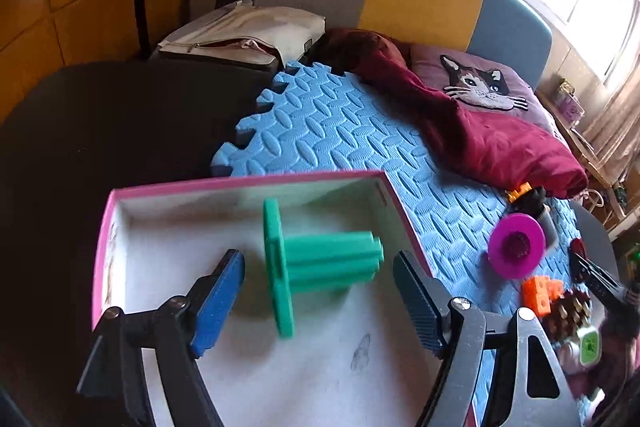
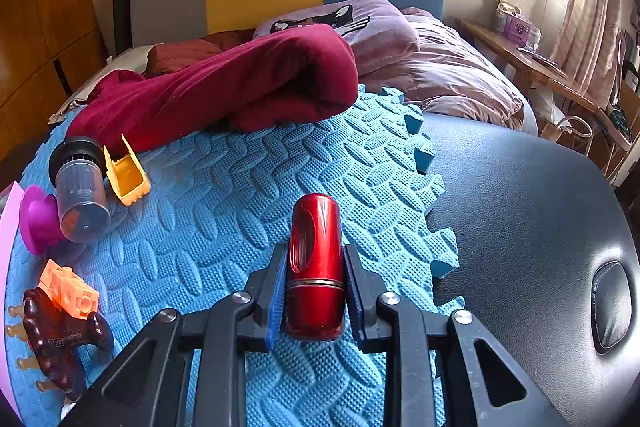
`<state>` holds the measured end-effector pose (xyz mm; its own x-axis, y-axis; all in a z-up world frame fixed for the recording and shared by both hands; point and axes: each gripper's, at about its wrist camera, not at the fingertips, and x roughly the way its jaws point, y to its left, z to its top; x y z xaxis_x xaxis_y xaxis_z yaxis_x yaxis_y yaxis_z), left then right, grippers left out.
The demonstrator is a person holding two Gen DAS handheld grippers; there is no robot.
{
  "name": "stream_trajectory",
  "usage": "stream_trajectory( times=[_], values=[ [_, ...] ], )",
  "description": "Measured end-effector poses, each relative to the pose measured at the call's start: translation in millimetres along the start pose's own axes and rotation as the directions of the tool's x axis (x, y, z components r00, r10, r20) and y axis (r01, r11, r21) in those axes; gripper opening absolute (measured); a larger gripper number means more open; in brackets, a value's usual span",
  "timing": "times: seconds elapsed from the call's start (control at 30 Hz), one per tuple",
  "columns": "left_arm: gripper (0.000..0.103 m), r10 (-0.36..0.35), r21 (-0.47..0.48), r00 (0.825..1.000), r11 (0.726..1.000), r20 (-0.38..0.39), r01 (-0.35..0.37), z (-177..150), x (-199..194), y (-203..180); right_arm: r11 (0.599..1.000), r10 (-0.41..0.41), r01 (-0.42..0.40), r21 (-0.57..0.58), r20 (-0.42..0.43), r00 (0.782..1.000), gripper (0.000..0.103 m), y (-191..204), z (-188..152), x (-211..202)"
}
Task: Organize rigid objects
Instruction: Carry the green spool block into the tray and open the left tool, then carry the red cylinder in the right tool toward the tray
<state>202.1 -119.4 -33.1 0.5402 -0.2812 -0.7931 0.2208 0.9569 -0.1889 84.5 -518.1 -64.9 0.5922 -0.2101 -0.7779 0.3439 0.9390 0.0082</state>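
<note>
In the left wrist view a green spool [image 1: 316, 263] lies in a pink-rimmed white box [image 1: 248, 183]. My left gripper [image 1: 320, 303] is open above the box, with the spool between and beyond its fingers, apart from them. In the right wrist view my right gripper [image 2: 316, 291] is shut on a red metal cylinder [image 2: 316, 267] over the blue foam mat [image 2: 224, 195]. Loose on the mat are a magenta spool [image 1: 516, 245], an orange block [image 2: 70, 287], a yellow scoop [image 2: 126, 173], a clear jar with a black cap [image 2: 80, 191] and a dark brown massager [image 2: 56, 339].
A dark red cloth [image 2: 224, 87] lies bunched along the mat's far edge, with a cat pillow [image 1: 480, 87] behind it. The mat rests on a black padded table [image 2: 540, 211]. A wooden shelf [image 2: 532, 63] stands at right. A white bag [image 1: 248, 35] sits at far left.
</note>
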Motion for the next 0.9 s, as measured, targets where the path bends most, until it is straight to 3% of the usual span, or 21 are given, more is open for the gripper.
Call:
stream_trajectory(
  times=[0.43, 0.9],
  values=[
    [0.078, 0.067, 0.048, 0.996, 0.996, 0.062, -0.070, -80, -79, 5, 1.000, 0.002, -0.002, 0.002, 0.001, 1.000, 0.026, 0, 0, 0],
    [0.080, 0.118, 0.056, 0.990, 0.991, 0.074, -0.122, -105, -110, 14, 1.000, -0.017, 0.017, -0.011, 0.003, 1.000, 0.025, 2, 0, -1]
  ],
)
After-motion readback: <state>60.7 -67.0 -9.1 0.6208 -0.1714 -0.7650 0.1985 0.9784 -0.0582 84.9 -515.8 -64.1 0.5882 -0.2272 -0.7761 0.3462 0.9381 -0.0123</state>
